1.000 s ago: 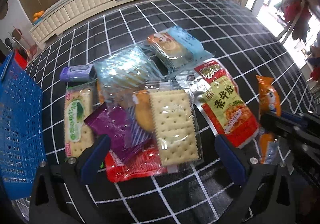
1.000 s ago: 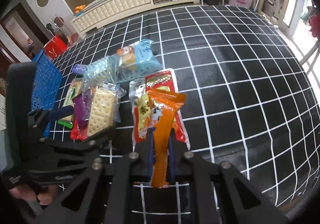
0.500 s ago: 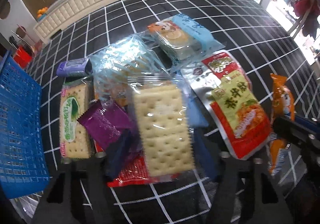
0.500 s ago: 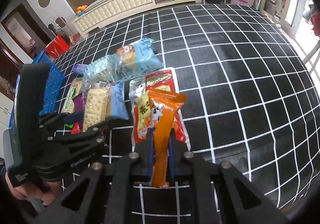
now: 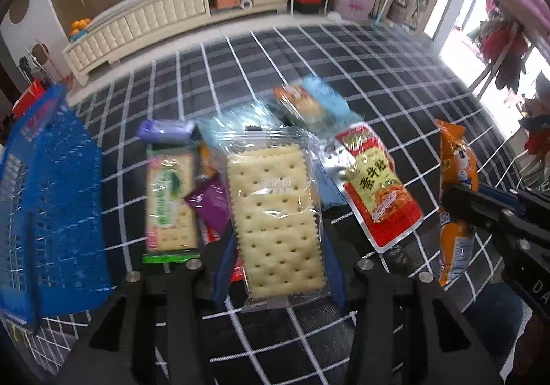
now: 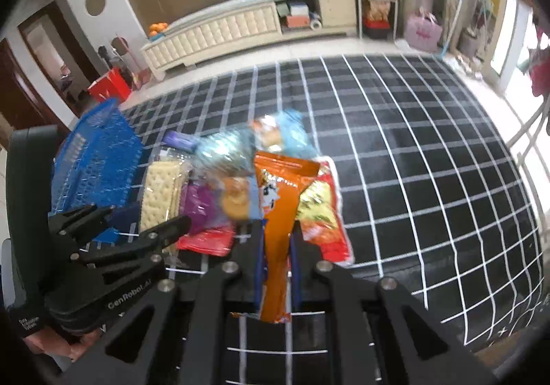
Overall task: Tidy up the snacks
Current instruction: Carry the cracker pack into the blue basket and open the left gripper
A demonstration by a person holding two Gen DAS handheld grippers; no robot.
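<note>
Left gripper point(image 5: 276, 261) jaws just closed onto clear-wrapped pale cracker pack point(image 5: 275, 213), right gripper point(image 6: 276, 268) jaws clenching long orange snack packet point(image 6: 276, 213), both packs lifted over grid-patterned surface point(image 6: 412, 179)

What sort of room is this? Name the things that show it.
Most likely a home living room: a long cream low cabinet with open shelves along the wall, a black grid-patterned mat under the snacks, and clothes hanging by the bright window.

Probably a home living room: a long cream sideboard point(image 6: 240, 29), checked rug point(image 6: 412, 151), oranges point(image 6: 158, 28).
</note>
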